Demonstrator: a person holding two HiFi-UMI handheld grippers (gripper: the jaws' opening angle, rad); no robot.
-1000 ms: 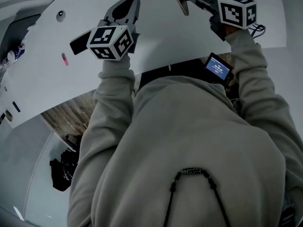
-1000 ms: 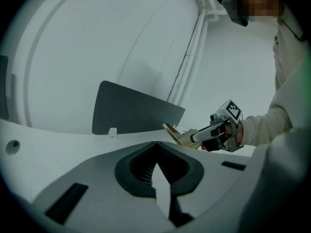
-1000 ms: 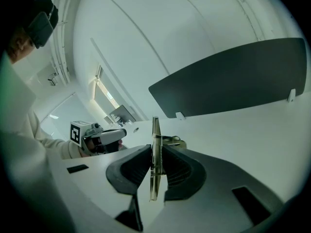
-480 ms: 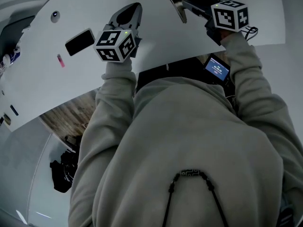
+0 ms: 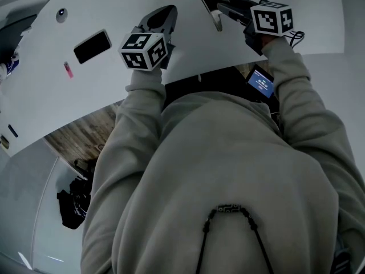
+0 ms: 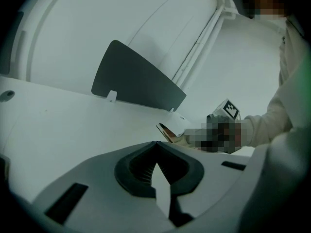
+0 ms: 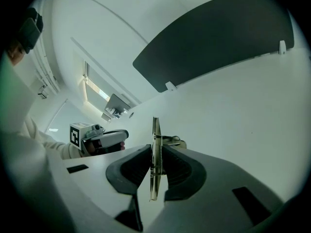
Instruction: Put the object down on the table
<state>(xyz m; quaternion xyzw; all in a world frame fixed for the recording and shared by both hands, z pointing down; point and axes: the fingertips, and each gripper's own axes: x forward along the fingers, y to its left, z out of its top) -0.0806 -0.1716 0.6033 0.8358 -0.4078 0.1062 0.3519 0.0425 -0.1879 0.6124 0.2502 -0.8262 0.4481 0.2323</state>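
Observation:
My right gripper (image 5: 223,7) (image 7: 154,149) is shut on a thin flat piece with a wire spring (image 7: 155,130), which I see edge-on between the pads. From the head view this piece (image 5: 206,3) sticks out to the left of the jaws, over the far part of the white table (image 5: 114,90). Whether it touches the table I cannot tell. The piece (image 6: 169,132) also shows in the left gripper view, to the right. My left gripper (image 5: 162,20) (image 6: 156,143) hovers over the table left of it, jaws together and holding nothing.
A black flat rectangle (image 5: 92,46) lies on the table left of my left gripper, with a small pink item (image 5: 68,70) and a round knob (image 5: 61,14) farther left. A dark divider panel (image 6: 136,81) (image 7: 218,38) stands at the table's far edge. A small lit screen (image 5: 261,81) is below my right arm.
My left gripper has shifted right, off the black rectangle, which now shows whole. The right gripper with its piece has drifted slightly left and farther out.

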